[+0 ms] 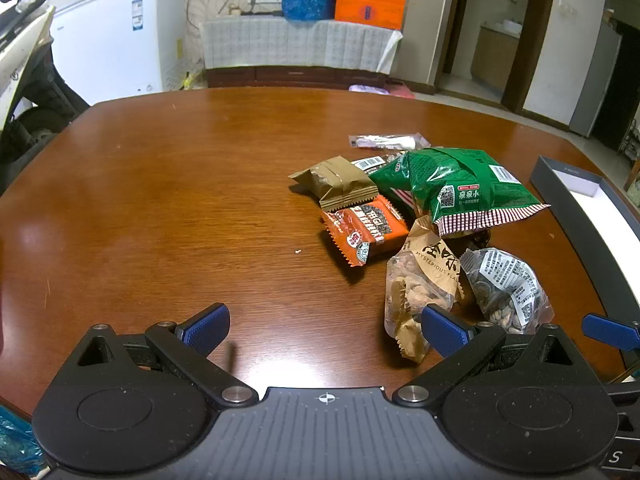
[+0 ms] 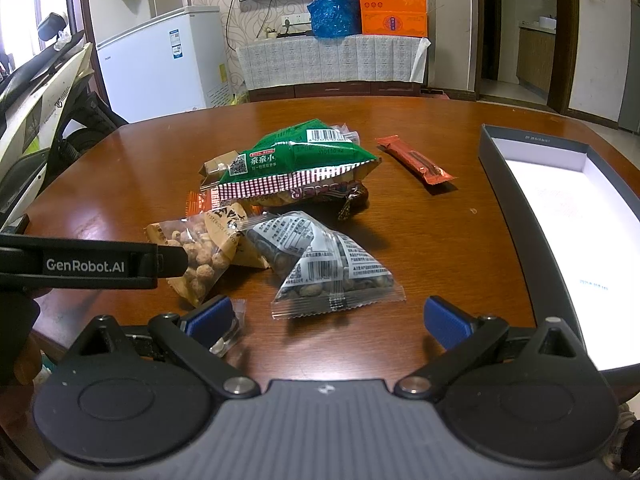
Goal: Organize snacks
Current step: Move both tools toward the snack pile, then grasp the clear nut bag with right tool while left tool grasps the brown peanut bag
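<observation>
A pile of snack packs lies on the brown wooden table (image 1: 160, 200). It holds a green bag (image 1: 456, 184) (image 2: 296, 156), an orange pack (image 1: 364, 232), a brown pack (image 1: 336, 182), a tan nut bag (image 1: 420, 284) (image 2: 204, 252) and a clear grey seed bag (image 1: 506, 286) (image 2: 324, 264). A red bar (image 2: 416, 160) lies apart to the right. A dark open box (image 2: 568, 216) (image 1: 592, 216) with a white inside stands at the right. My left gripper (image 1: 326, 330) is open and empty, just left of the tan bag. My right gripper (image 2: 328, 316) is open and empty, in front of the seed bag.
A white freezer (image 1: 120, 36) and a scooter (image 1: 24, 64) stand at the back left. A covered cabinet (image 2: 332, 60) with a blue bag and an orange box stands behind the table. A doorway (image 1: 488, 32) is at the back right.
</observation>
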Action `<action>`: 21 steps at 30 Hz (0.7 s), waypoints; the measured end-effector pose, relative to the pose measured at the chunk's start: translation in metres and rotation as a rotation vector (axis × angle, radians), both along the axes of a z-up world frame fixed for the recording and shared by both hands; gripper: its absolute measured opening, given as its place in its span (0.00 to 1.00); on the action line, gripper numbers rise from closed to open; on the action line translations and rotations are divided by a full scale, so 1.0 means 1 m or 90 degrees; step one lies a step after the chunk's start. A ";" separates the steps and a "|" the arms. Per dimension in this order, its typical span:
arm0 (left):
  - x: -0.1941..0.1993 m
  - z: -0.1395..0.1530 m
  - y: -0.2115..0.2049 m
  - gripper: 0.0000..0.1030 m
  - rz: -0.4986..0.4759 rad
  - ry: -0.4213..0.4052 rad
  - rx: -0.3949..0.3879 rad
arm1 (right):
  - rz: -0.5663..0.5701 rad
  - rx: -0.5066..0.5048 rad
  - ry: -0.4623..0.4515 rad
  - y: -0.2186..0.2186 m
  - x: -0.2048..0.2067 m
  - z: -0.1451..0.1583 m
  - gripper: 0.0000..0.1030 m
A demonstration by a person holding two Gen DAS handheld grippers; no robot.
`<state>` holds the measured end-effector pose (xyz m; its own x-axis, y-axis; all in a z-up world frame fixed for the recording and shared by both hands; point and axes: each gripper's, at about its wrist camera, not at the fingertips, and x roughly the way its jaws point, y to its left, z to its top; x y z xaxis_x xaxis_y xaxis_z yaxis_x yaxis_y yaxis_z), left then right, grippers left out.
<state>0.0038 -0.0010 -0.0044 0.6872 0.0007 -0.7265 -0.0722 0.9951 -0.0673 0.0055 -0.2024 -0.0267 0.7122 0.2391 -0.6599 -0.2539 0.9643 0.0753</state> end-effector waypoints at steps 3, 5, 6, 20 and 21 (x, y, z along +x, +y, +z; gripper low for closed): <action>0.000 0.000 0.000 1.00 0.000 0.001 0.000 | 0.000 0.001 0.001 0.000 0.000 0.000 1.00; 0.000 0.000 0.000 1.00 -0.001 0.001 0.001 | 0.000 0.003 0.003 0.000 0.000 0.000 1.00; 0.000 0.000 0.000 1.00 -0.002 0.002 0.001 | 0.001 0.004 0.004 0.001 0.000 0.000 1.00; -0.008 0.008 -0.010 1.00 -0.059 -0.026 0.004 | 0.004 -0.014 0.010 0.000 0.008 0.001 1.00; -0.009 0.009 -0.013 0.99 -0.067 -0.049 0.010 | 0.006 -0.016 0.002 -0.001 0.008 0.002 1.00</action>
<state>-0.0053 -0.0136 0.0042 0.7374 -0.0632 -0.6725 0.0376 0.9979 -0.0526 0.0139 -0.2031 -0.0245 0.7074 0.2292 -0.6686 -0.2631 0.9634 0.0519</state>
